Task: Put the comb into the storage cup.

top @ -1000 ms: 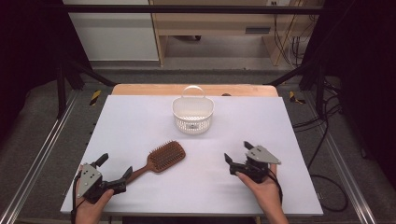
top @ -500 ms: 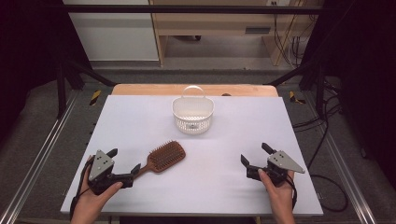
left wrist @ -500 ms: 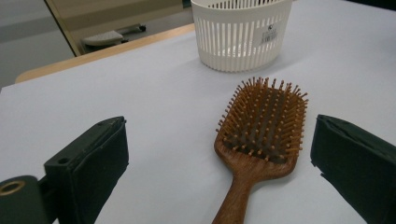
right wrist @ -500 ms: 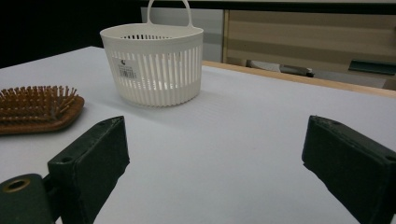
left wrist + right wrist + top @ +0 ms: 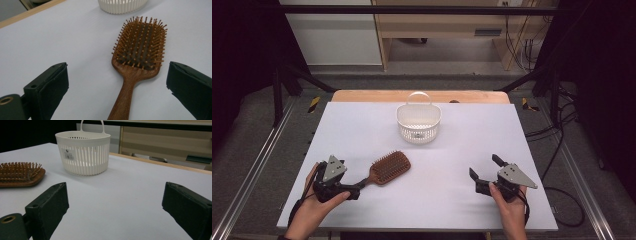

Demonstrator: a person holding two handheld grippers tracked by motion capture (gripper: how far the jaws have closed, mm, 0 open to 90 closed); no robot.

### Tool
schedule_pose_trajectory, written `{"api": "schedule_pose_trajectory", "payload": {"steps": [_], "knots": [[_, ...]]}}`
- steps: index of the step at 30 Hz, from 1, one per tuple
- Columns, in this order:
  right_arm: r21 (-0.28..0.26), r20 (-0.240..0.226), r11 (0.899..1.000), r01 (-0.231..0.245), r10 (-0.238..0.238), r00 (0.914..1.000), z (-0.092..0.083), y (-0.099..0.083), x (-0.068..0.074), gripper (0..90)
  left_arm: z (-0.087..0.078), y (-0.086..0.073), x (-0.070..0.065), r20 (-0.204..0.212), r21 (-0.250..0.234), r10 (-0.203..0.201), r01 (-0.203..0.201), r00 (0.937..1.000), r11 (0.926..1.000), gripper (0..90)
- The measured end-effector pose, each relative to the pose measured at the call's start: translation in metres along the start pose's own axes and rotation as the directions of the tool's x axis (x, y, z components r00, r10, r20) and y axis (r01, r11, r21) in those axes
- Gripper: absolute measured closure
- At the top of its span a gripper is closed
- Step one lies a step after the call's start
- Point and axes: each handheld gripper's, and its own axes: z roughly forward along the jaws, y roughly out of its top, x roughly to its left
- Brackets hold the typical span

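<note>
Nearest the person, two hands come in from the bottom edge of the high view, their forearms cut off by the frame. The left gripper [image 5: 354, 190] sits low at the near left corner of the white table [image 5: 362, 125], its jaws spread wide. In the left gripper view the two black jaws stand well apart with the handle of the wooden hairbrush [image 5: 136, 67] running down between them, touching neither; the lower end of the handle is cut off by the bottom of that view, and in the high view the gripper body hides where the handle ends. The brush lies flat, bristles up, head pointing away and to the right.

The right gripper [image 5: 484, 172] rests near the table's near right edge, jaws also wide open, holding nothing; bare table lies between them in the right gripper view, where the brush head [image 5: 21, 175] is cut off at the left edge.

Between the two grippers the near half of the table is open and bare.

Farther out, the white slatted basket [image 5: 418, 122] stands upright near the far edge at the middle, its handle raised, well apart from the brush. Its inside is hard to make out. Open table flanks it on both sides. Beyond the far edge runs a wooden strip [image 5: 362, 96].
</note>
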Motion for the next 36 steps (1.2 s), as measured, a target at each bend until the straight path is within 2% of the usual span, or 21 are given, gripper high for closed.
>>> {"api": "schedule_pose_trajectory", "payload": {"steps": [3, 8, 13, 19, 36], "knots": [[-0.002, 0.005, 1.0, -0.002, 0.002, 1.0, 0.0, 0.0, -0.002, 7.2, 0.004, 0.0, 0.001, -0.006, 0.016, -0.005, 0.005, 1.0, 0.9999, 5.0], [0.001, 0.012, 1.0, -0.012, 0.012, 0.9999, 0.0, -0.002, -0.004, 7.3, 0.007, 0.0, 0.004, 0.015, 0.036, -0.014, 0.014, 0.9998, 0.9993, 5.0], [0.005, 0.013, 1.0, -0.008, 0.008, 0.9999, 0.0, -0.002, -0.003, 7.3, 0.012, -0.002, 0.01, 0.033, 0.089, -0.021, 0.018, 0.9992, 0.9959, 4.9], [0.008, 0.011, 1.0, -0.01, 0.01, 0.9999, 0.002, -0.002, -0.002, 7.3, 0.017, -0.006, 0.013, 0.033, 0.135, -0.012, 0.007, 0.9994, 0.9909, 4.8], [0.018, 0.005, 1.0, -0.015, 0.015, 0.9999, 0.004, -0.004, -0.001, 7.4, 0.027, -0.011, 0.015, 0.055, 0.192, -0.016, 0.005, 0.9984, 0.9813, 5.2]]}}
